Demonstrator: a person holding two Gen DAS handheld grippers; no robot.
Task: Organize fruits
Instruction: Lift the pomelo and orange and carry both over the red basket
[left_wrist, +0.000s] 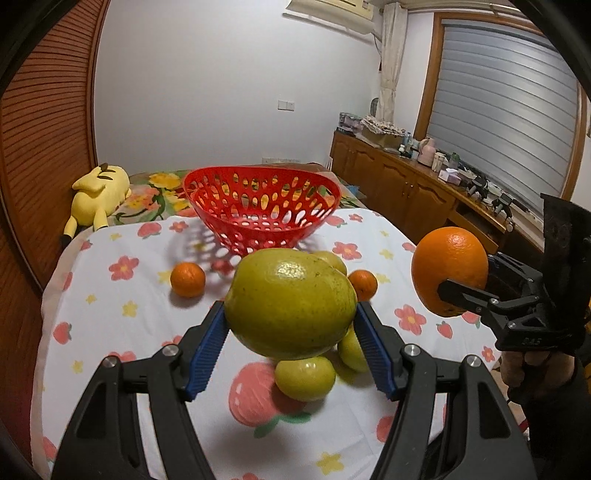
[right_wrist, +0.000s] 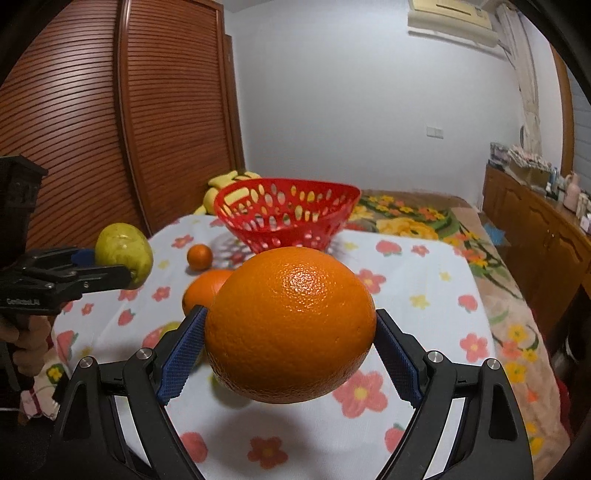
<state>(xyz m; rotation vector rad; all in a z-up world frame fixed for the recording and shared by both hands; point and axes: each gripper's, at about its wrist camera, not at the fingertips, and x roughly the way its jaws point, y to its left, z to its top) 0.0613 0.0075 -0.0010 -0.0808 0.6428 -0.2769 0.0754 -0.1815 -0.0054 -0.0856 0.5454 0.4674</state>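
Note:
My left gripper is shut on a large yellow-green fruit, held above the flowered tablecloth; the right wrist view shows that gripper and fruit at the left. My right gripper is shut on a big orange, also lifted; from the left wrist view it hangs at the right with the orange. A red perforated basket stands beyond both. Two small oranges and several green fruits lie on the cloth.
A yellow plush toy lies behind the table's far left corner on a floral bed. Louvred wooden doors stand at the left. A wooden sideboard cluttered with small items runs along the right under a window.

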